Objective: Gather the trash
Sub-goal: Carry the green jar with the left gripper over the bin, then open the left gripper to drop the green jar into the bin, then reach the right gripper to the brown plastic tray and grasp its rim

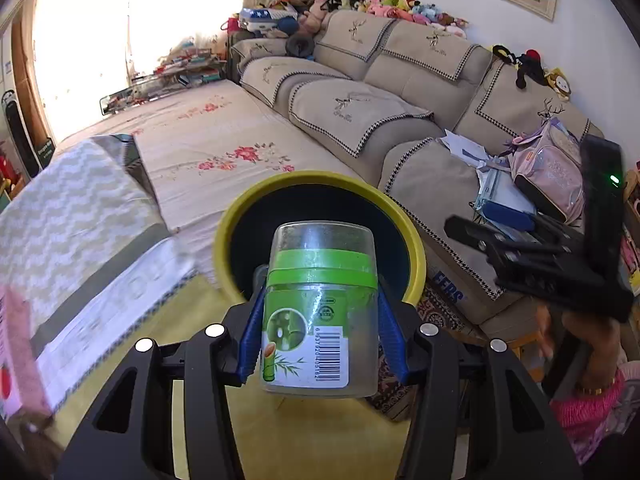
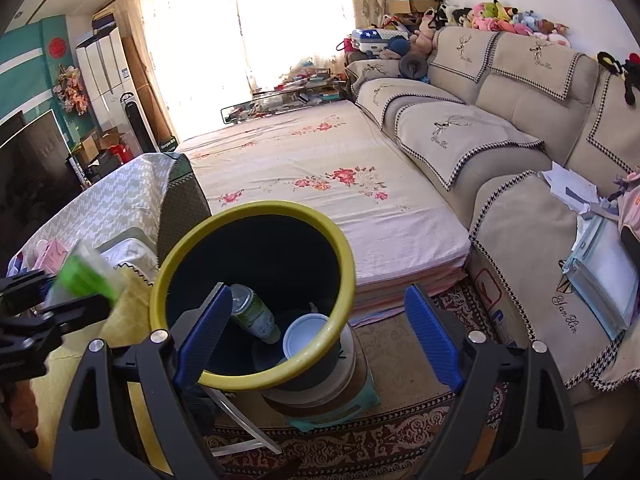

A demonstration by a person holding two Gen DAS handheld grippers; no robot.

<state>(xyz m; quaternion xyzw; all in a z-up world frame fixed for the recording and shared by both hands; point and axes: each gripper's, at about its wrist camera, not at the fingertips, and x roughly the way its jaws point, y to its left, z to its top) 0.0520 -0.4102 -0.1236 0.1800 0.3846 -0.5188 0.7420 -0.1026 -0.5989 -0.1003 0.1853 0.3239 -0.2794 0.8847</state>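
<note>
I have a clear plastic jar (image 1: 320,304) with a green band pinched across its sides between the blue pads (image 1: 250,336) of my left tongs (image 1: 320,332), and its long axis runs straight forward along the fingers, the closed end pointing ahead. The yellow-rimmed bin (image 1: 416,256) lies directly beyond that far end; from the left wrist camera the jar sits framed inside the bin's dark mouth, though I judge it is short of the rim rather than over it. From the right wrist camera the jar (image 2: 86,274) shows as a green blur left of the bin (image 2: 256,380), so the left hand is clearly the one that has to carry it across. My right tongs (image 2: 316,340) are spread wide and hold nothing, their pads either side of the bin's near rim, one pad (image 2: 204,336) overlapping the opening. Inside the bin I can see a bottle (image 2: 254,314) with a green label leaning against the wall and a white cup (image 2: 306,334) beside it. The jar's label carries a bamboo picture and a barcode whose digits I read roughly as 6937020405162, not with full confidence. On the sofa cover right of the bin, embroidered script looks like "Yan Yin". My guess is the next move is a short push forward over the rim, then release.
</note>
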